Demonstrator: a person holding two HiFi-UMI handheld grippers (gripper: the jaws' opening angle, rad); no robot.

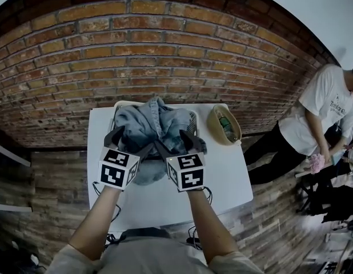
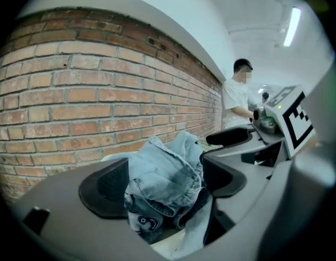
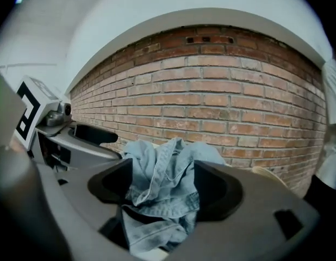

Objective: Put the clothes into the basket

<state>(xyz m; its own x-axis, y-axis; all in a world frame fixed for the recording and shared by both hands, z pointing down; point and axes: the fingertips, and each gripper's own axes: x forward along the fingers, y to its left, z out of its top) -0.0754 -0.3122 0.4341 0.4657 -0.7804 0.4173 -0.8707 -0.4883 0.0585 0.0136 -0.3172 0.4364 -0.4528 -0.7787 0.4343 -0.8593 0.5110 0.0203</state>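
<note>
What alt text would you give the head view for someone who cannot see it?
The left gripper and right gripper each grip a bunched denim garment piled over a white basket on a white table. A woven bowl sits beside the basket, against a brick wall; a person in a white T-shirt stands at right.

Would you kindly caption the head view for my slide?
Left gripper and right gripper hold a denim garment at the white basket.

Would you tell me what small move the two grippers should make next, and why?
Probably carry the denim garment forward and lower it: the left gripper and right gripper both clamp it, and part hangs over the near side of the basket.
</note>
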